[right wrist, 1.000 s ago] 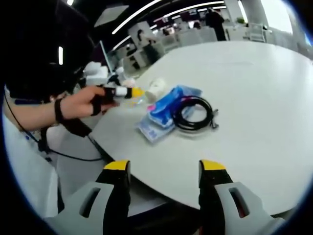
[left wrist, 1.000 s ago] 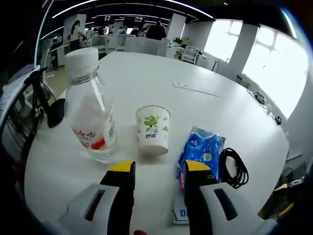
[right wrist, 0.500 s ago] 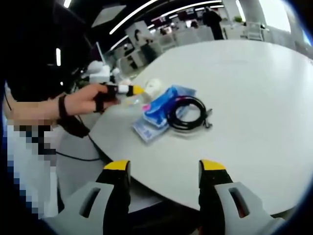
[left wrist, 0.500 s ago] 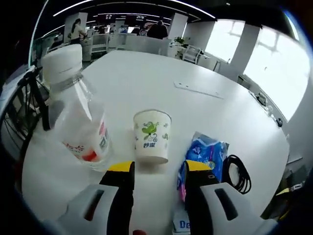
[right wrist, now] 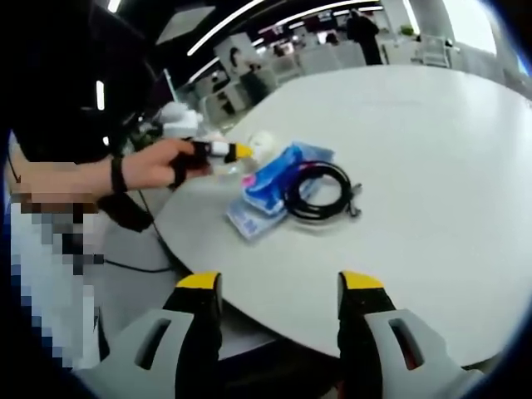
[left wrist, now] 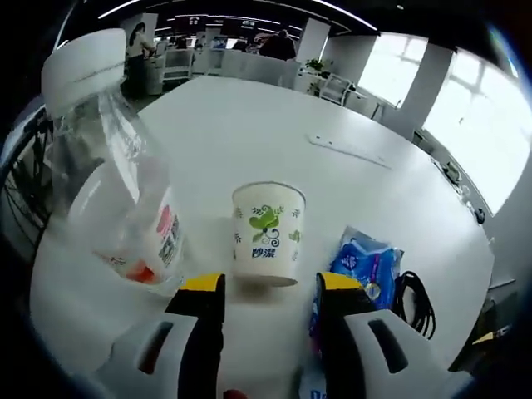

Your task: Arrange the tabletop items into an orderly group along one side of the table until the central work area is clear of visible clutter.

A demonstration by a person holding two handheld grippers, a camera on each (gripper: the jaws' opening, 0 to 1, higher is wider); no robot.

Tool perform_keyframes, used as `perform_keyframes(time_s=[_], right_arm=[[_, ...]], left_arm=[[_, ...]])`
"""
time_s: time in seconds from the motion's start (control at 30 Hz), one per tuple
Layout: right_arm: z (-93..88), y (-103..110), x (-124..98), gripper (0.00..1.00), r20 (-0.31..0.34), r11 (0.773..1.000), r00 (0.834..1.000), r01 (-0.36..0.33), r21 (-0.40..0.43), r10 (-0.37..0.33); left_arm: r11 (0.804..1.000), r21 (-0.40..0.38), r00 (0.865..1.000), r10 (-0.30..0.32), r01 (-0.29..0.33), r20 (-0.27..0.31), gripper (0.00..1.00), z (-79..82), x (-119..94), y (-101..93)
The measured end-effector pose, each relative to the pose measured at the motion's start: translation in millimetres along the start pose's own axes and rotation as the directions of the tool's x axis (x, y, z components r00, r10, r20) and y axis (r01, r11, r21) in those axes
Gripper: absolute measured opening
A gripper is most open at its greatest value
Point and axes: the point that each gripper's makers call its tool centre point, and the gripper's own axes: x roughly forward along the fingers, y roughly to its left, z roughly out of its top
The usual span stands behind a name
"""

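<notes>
Most of the tidying looks done: the items sit bunched near one edge of the white bench (right wrist: 432, 158), whose broad middle lies bare apart from a thin flat strip (left wrist: 349, 151) farther out. The left hand-held gripper (left wrist: 268, 287) hangs just short of the paper cup (left wrist: 267, 233), jaws spread wide and holding nothing. The right hand-held gripper (right wrist: 281, 283) hovers off the bench edge, jaws equally wide apart and empty. The cup is a matte tapered cone with green leaf print; to one side stands a clear, ribbed plastic bottle (left wrist: 116, 183) with a white cap and red label, to the other a glossy, crinkled blue tissue pack (left wrist: 366, 266) beside a coiled black cable (left wrist: 418, 291). What's left, I'd judge, is only tightening the row.
</notes>
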Motion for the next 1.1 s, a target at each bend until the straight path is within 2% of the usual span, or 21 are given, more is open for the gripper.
perform_keyframes(time_s=[0.4, 0.5, 0.53, 0.6, 0.77, 1.1], right_arm=[[-1.9, -5.7, -7.3, 0.55, -0.006, 1.000, 1.000, 0.015, 0.011, -0.015], [-1.3, -5.9, -8.0, 0.55, -0.003, 1.000, 1.000, 0.017, 0.013, -0.017], [-1.4, -5.7, -8.3, 0.55, -0.003, 1.000, 1.000, 0.017, 0.014, -0.017], [-1.8, -5.1, -8.6, 0.55, -0.004, 1.000, 1.000, 0.017, 0.012, -0.017], [-1.7, -4.9, -9.4, 0.55, -0.003, 1.000, 1.000, 0.020, 0.012, -0.020], [2.2, 0.1, -5.7, 0.54, 0.004, 1.000, 1.000, 0.012, 0.003, -0.012]], left_arm=[[1.000, -0.006, 1.000, -0.002, 0.002, -0.022, 0.44, -0.4, 15.1, -4.2], [1.000, -0.016, 1.000, 0.002, -0.003, -0.020, 0.41, 1.1, 17.0, -2.2], [1.000, -0.019, 1.000, 0.003, -0.003, -0.018, 0.34, 1.6, 18.0, -1.4], [1.000, 0.001, 1.000, 0.003, -0.003, -0.016, 0.34, 2.3, 18.7, -1.4], [1.000, 0.011, 1.000, -0.006, 0.006, -0.007, 0.34, 3.9, 13.7, -4.9], [0.999, 0.030, 1.000, -0.012, 0.012, -0.008, 0.34, -8.5, -3.3, -1.5]])
